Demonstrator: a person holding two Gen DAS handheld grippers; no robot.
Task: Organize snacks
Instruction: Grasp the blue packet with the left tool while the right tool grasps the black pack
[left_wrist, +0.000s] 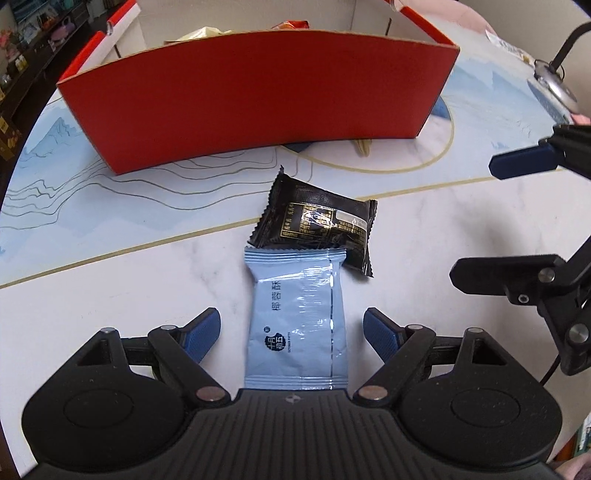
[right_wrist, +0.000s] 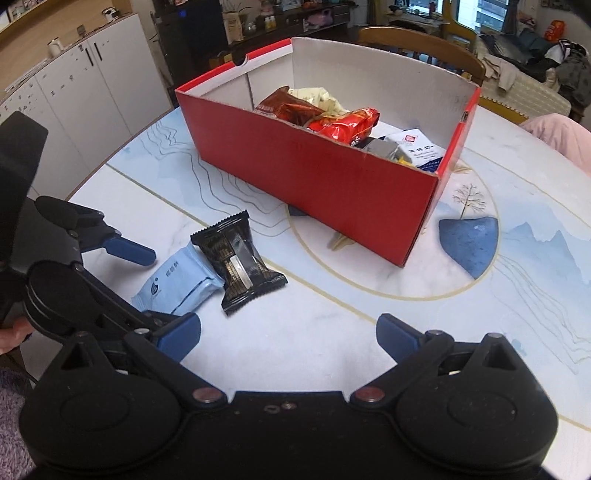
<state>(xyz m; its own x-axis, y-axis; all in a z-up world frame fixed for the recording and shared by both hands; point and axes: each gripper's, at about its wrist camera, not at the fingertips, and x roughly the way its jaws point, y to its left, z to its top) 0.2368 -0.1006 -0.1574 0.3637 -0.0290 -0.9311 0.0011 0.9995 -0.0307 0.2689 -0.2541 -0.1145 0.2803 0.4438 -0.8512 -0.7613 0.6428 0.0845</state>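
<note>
A light blue snack packet (left_wrist: 295, 321) lies flat on the table between the fingers of my open left gripper (left_wrist: 291, 334), which do not touch it. A black snack packet (left_wrist: 321, 225) overlaps its far end. Both show in the right wrist view, blue packet (right_wrist: 177, 286) and black packet (right_wrist: 240, 262). Beyond them stands a red cardboard box (left_wrist: 255, 96), also in the right wrist view (right_wrist: 317, 188), holding several snack packs (right_wrist: 332, 118). My right gripper (right_wrist: 288, 338) is open and empty above the table, right of the packets; it shows in the left wrist view (left_wrist: 484, 218).
The round table (right_wrist: 498, 295) has a blue landscape print. A wooden chair (right_wrist: 424, 44) stands behind the box. White cabinets (right_wrist: 81, 85) stand far left. A black lamp or stand (left_wrist: 557, 77) sits at the table's far right.
</note>
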